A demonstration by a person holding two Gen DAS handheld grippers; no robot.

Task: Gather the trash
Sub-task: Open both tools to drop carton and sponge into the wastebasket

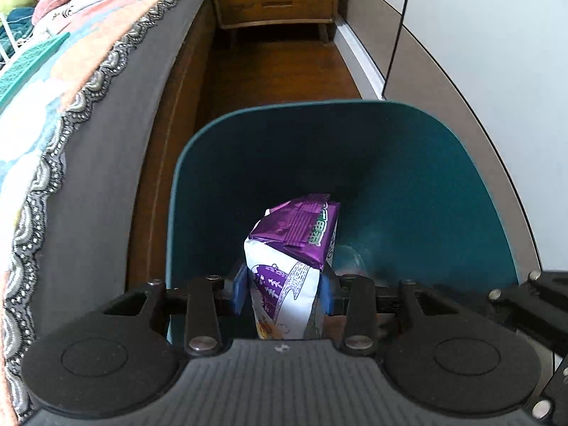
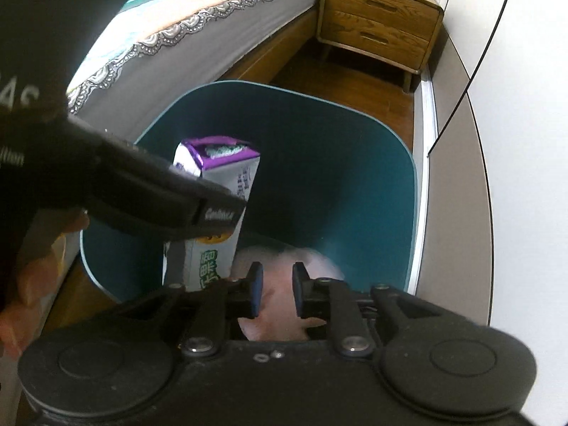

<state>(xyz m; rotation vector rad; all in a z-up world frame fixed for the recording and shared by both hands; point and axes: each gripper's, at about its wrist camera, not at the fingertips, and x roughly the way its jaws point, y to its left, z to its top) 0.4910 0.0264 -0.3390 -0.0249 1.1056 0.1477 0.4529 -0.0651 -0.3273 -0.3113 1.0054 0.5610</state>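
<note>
— What's in your left fingers (image 1: 284, 289)?

— A carton (image 1: 289, 266), white with a purple folded top. My blue pads (image 1: 238, 293) pinch it from both sides, low on its body. It stands nearly upright, tilted a little, inside the mouth of the teal bin (image 1: 443, 163).

— Is it touching the bin's floor?

— I cannot tell. The lower end is hidden behind my own gripper body.

— And your right fingers (image 2: 277, 293)?

— Spread a little, with a gap between the pads (image 2: 256, 294). They hover over the near side of the bin (image 2: 355, 163). In the gap I see something pale pink (image 2: 284, 269) lying down in the bin, blurred, and I cannot tell whether the pads touch it.

— Where's the carton from that side?

— The carton (image 2: 220, 177) sits to the left of my right fingers, in the left part of the bin, with the black body of my left gripper (image 2: 142, 188) crossing in front of it.

— What's around the bin?

— The bed (image 2: 198, 35) with a lace-edged cover runs along its left. A wooden nightstand (image 2: 376, 25) with two drawers stands far off on the wooden floor (image 2: 362, 85). A white wall (image 2: 525, 142) runs along the right.
</note>
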